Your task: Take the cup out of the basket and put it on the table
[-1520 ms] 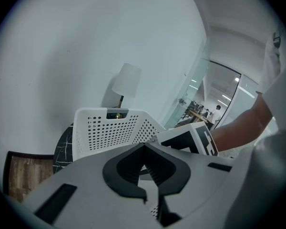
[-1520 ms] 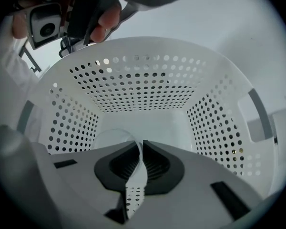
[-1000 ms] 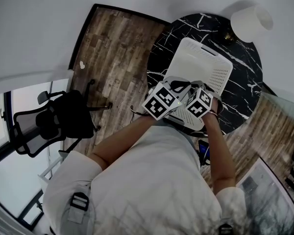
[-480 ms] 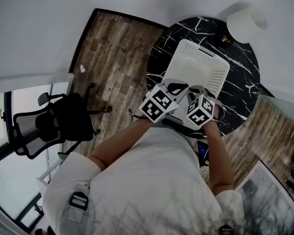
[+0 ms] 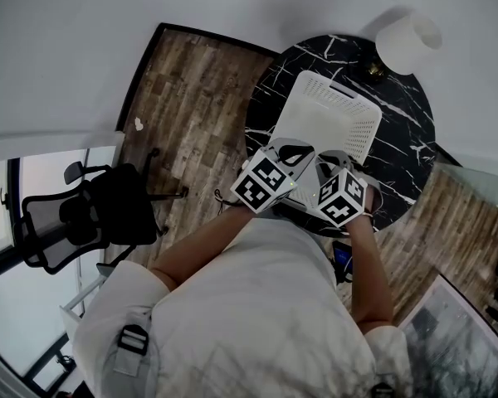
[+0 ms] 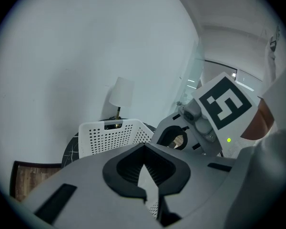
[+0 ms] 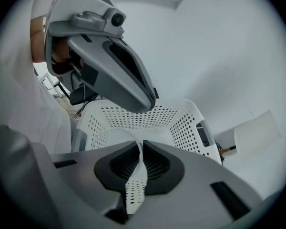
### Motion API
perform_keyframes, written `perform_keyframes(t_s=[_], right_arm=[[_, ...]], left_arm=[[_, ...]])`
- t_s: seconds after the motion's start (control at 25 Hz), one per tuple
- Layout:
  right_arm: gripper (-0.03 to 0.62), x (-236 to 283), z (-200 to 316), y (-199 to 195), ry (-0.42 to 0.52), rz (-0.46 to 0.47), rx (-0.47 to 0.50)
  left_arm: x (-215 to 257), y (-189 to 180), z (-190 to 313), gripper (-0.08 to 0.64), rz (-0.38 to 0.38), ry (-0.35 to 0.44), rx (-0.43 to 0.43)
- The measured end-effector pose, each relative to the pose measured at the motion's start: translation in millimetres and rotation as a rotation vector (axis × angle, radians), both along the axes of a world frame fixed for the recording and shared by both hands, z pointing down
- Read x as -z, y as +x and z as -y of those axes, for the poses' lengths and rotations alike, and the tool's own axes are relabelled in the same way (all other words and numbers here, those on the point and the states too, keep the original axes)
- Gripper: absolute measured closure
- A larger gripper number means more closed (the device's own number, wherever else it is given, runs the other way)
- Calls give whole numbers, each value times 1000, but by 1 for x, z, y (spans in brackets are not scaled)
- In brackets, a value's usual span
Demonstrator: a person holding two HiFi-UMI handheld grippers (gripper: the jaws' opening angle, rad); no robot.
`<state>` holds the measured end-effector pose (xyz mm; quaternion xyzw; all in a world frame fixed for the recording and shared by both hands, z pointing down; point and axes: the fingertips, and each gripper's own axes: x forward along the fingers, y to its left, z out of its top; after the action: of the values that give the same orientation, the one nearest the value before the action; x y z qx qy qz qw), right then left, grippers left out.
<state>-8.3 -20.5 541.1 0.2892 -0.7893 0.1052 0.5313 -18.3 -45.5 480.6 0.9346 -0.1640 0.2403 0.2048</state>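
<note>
A white perforated basket (image 5: 353,106) stands on the round black marble table (image 5: 402,143). Both grippers hover at its near rim, side by side. In the right gripper view, my right gripper (image 7: 142,144) is shut on the thin rim of a pale, see-through cup (image 7: 113,132) over the basket (image 7: 181,123). The cup's body is mostly hidden by the jaws. My left gripper (image 6: 144,147) is shut with nothing between its pads, and the basket (image 6: 105,135) lies beyond it. In the head view, the left gripper (image 5: 292,149) and right gripper (image 5: 334,161) hide the cup.
A table lamp with a white shade (image 5: 407,38) stands at the table's far edge behind the basket. A black office chair (image 5: 91,214) sits on the wood floor to the left. The white wall is close behind the table.
Both grippers have drawn back a little toward the person's body, away from the basket's middle. The basket has stayed where it was on the table.
</note>
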Motion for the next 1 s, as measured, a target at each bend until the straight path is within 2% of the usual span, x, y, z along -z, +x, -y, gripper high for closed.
perform_keyframes(t_s=[0.36,1.0], right_arm=[[566,37,-9,4,41,26,-17],[566,52,-14,12,65,33,-37]], left_arm=[[9,3,-3,555,-1,16,-7],[10,10,-13,554,13,32,-29]])
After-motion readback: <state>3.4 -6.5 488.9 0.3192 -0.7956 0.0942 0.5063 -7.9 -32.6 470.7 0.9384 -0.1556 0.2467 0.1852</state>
